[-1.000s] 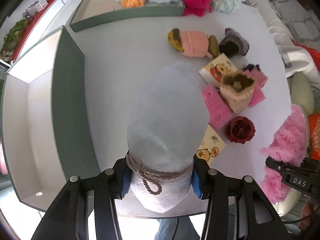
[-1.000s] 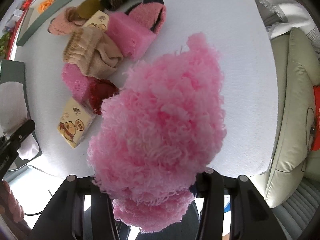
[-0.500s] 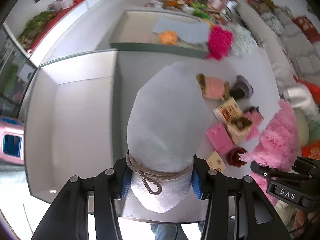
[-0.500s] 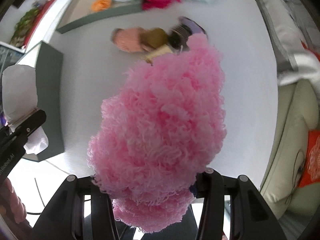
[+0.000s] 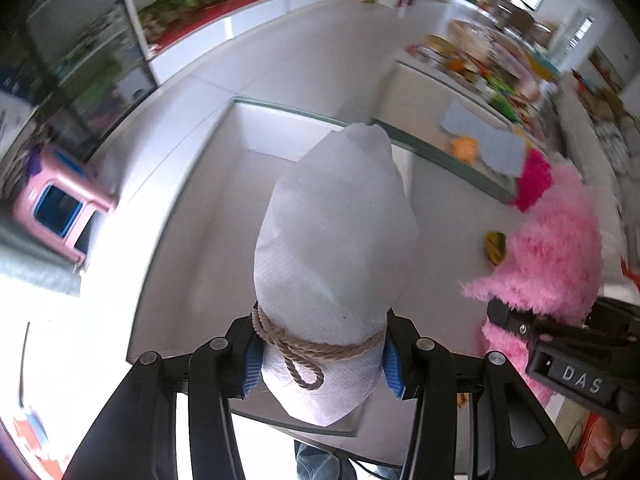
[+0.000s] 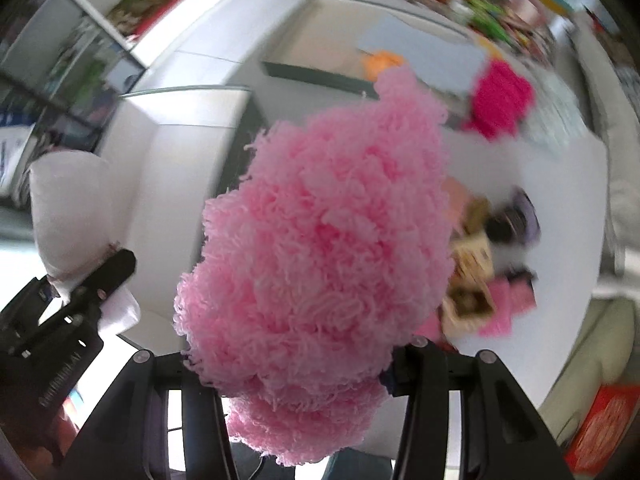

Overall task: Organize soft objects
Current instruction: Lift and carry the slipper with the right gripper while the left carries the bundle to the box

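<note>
My left gripper is shut on a white cloth bundle tied with a tan rope; the bundle hangs above the inside of a white bin with green walls. My right gripper is shut on a fluffy pink yarn bundle, which hides much of the table below. In the left wrist view the pink yarn bundle and the right gripper's body appear at the right. The white bundle shows at the left of the right wrist view.
A second green-walled bin at the back holds an orange flower and a grey-blue cloth. A magenta fluffy item lies by it. Socks, pink sponges and small packets are heaped on the table's right. A pink stool stands on the floor.
Both grippers have swung left and upward with their loads. The white bundle went from above the table to above the left bin. The pink bundle left the pile of items and came toward the bin.
</note>
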Available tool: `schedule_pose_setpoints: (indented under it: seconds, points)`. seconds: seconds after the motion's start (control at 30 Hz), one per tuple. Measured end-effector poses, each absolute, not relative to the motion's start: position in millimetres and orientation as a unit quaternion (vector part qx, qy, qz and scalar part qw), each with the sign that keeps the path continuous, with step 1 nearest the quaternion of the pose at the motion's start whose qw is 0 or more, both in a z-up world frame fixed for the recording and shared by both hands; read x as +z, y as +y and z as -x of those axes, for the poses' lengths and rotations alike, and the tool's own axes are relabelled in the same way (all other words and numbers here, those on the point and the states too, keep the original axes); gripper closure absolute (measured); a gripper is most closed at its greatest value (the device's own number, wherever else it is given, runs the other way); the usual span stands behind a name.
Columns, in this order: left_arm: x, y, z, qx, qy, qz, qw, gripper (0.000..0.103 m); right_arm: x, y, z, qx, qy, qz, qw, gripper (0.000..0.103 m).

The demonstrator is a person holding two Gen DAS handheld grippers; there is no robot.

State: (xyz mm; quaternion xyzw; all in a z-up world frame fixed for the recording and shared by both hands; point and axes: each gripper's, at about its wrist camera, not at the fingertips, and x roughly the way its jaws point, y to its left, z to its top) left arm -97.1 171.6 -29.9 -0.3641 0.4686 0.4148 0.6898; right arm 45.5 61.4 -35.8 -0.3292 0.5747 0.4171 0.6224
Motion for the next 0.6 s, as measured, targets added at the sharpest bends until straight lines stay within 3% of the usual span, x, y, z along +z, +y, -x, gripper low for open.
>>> schedule_pose_setpoints:
  seconds: [0.6]
  points:
    - [-75.3,210.9,145.6,0.469,0.464,0.408,0.631,0.053,-39.2,167.1,24.0,0.494,0.532,0.375,0.576,0.051]
